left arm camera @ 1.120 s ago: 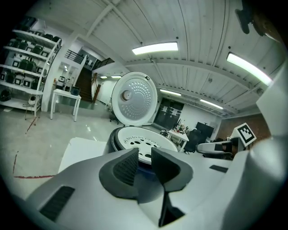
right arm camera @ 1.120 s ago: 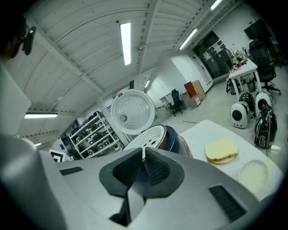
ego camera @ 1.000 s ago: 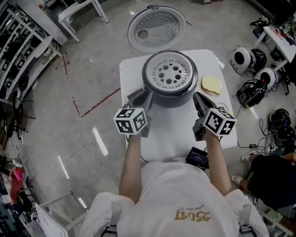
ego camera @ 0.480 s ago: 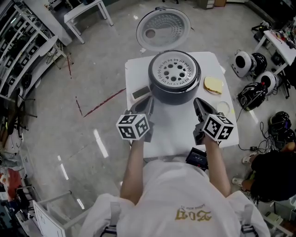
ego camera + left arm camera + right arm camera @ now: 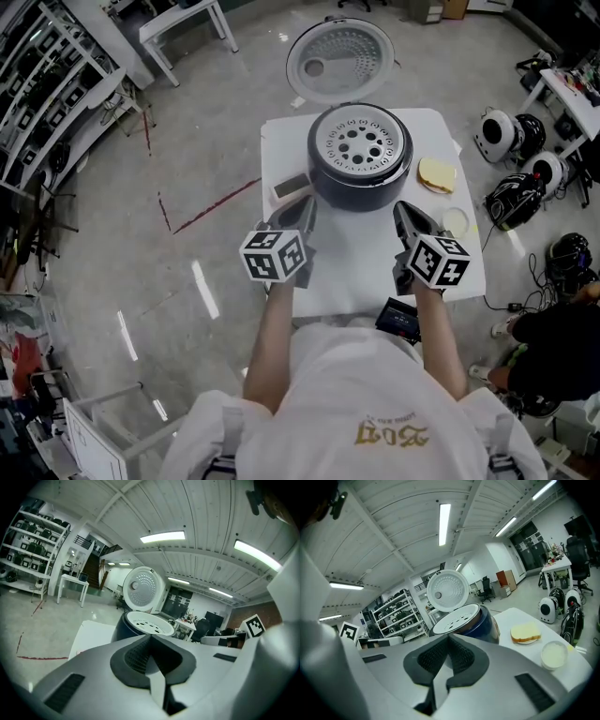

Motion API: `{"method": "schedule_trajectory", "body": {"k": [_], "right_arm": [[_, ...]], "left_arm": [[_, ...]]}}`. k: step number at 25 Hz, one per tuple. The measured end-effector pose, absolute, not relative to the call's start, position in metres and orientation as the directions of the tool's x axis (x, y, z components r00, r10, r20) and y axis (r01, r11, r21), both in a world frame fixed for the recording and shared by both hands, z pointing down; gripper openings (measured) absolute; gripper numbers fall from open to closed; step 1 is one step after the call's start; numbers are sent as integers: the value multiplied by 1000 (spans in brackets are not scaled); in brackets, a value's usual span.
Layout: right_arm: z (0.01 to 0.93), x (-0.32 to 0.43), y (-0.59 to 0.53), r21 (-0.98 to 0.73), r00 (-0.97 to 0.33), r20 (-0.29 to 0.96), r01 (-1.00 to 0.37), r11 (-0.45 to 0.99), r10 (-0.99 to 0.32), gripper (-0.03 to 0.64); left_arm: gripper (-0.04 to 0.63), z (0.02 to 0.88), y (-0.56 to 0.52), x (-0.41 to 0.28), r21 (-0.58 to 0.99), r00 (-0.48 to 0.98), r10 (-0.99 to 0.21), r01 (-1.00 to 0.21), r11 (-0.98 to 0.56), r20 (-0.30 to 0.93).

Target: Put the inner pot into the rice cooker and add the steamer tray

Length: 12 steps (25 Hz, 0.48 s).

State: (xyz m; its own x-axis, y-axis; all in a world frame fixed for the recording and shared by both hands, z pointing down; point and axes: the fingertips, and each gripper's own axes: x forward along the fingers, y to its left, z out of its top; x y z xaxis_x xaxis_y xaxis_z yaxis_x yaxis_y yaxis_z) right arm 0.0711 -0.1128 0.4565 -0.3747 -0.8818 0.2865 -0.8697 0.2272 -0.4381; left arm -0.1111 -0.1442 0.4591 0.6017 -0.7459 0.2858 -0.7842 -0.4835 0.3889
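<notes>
The person [image 5: 370,403] in a white shirt stands at the near edge of a white table [image 5: 352,267], one gripper in each hand. A small black device [image 5: 401,321] lies on that near edge, close by the right forearm.

The left gripper [image 5: 306,204] is held over the left side of the table. In the left gripper view [image 5: 150,636] its jaws are pressed together with nothing between them. The right gripper [image 5: 401,208] is held over the right side. Its jaws meet the same way in the right gripper view [image 5: 449,636], and it too is empty. Both point toward the rice cooker and stop short of it.

Just beyond the left gripper a flat grey block [image 5: 291,186] lies on the table, beside the cooker's base. Near the right gripper sits a small white bowl [image 5: 456,221]. A little farther on, a slice of bread [image 5: 436,173] rests on a small plate.

The rice cooker [image 5: 361,187], dark blue and round, stands at the middle of the table's far half. The steamer tray [image 5: 360,145], white with a ring of holes, sits flat in its mouth. It covers what is underneath, so the inner pot cannot be made out. The lid [image 5: 339,58] is swung open behind the cooker, with its perforated inside showing.

Past the table lies grey floor, with shelves [image 5: 47,112] at the left.
</notes>
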Motion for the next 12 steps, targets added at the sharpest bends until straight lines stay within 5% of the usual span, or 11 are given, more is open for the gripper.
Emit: {"method": "schedule_trajectory", "body": {"k": [12], "right_arm": [[461, 75, -107, -419, -366, 303, -880, 222, -880, 9]], "left_arm": [[15, 464, -140, -110, 417, 611, -739, -772, -479, 282]]}}
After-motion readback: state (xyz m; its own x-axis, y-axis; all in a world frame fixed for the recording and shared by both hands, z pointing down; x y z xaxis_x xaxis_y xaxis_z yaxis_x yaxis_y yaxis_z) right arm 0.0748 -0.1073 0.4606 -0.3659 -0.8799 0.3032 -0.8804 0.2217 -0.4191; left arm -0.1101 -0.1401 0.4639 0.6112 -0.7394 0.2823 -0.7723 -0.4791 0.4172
